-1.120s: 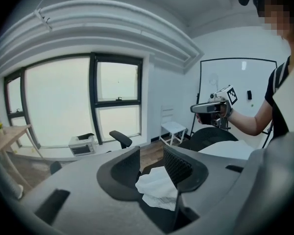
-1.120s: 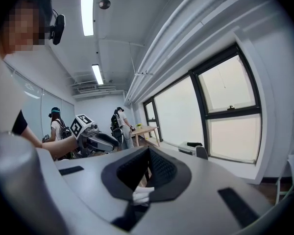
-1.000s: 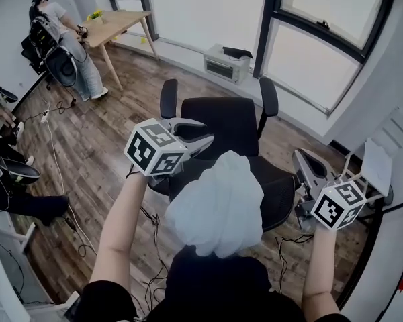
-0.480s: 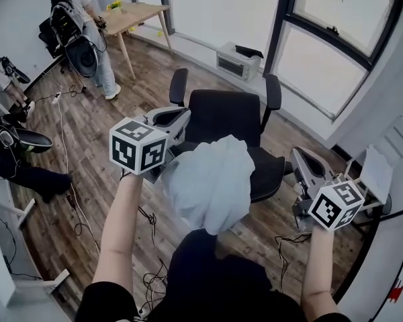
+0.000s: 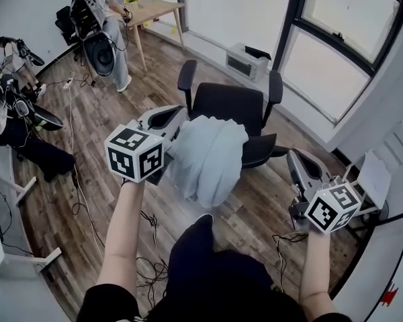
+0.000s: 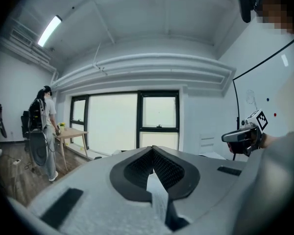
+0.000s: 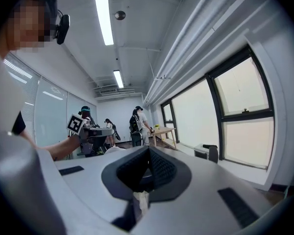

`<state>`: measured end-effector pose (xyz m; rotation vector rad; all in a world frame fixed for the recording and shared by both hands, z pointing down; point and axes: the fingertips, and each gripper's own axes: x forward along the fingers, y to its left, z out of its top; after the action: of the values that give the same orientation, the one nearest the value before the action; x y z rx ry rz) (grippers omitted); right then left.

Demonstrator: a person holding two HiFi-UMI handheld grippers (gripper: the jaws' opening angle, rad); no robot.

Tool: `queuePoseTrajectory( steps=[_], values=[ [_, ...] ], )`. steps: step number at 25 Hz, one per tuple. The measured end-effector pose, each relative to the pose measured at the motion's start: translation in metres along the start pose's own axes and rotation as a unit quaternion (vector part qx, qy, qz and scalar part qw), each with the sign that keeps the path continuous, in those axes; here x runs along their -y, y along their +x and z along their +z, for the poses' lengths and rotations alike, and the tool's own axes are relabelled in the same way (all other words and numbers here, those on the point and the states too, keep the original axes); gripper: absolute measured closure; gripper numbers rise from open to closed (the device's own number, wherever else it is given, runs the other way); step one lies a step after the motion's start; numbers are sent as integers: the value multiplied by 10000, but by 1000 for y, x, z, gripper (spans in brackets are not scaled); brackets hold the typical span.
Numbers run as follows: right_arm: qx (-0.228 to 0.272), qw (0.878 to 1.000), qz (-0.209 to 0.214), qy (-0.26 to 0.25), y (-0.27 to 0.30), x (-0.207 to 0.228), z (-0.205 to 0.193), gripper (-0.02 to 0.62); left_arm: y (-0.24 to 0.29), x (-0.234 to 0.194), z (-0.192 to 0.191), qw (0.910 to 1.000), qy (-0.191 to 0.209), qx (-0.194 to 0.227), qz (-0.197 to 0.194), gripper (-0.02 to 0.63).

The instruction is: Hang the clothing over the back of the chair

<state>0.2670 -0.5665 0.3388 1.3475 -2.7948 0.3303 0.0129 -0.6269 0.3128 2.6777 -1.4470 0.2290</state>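
Observation:
A pale grey-white garment (image 5: 208, 154) hangs bunched from my left gripper (image 5: 178, 116), which is shut on it. In the left gripper view a strip of that garment (image 6: 158, 192) shows pinched below the closed tips of the left gripper (image 6: 153, 149). The black office chair (image 5: 230, 104) with two armrests stands just beyond the garment, its back toward the window. My right gripper (image 5: 297, 161) is held out to the right of the chair, apart from the garment, its jaws together. In its own view the right gripper (image 7: 148, 149) is shut with no cloth visible between the tips.
A person (image 5: 106, 25) stands by a wooden table (image 5: 154, 9) at the back left. A white machine (image 5: 248, 60) sits on the floor under the windows. Cables (image 5: 74, 196) trail over the wood floor on the left, and a white rack (image 5: 375, 176) stands at the right.
The left gripper's jaws closed on the garment and carried it up and forward, off my front and toward the chair. The right gripper shifted forward alongside, still shut.

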Motion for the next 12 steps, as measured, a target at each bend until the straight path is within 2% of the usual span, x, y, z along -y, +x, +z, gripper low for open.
queuePoseTrajectory(
  steps=[5,12],
  values=[
    [12,9999,-69,-95,-32,-17,-16,595,-37,35,-16,9994,-193,206,180,598],
    [180,9997,-8,185,-67,-45,-46,595,-70,100,-54,9979,-544,267,-208,598]
  ],
)
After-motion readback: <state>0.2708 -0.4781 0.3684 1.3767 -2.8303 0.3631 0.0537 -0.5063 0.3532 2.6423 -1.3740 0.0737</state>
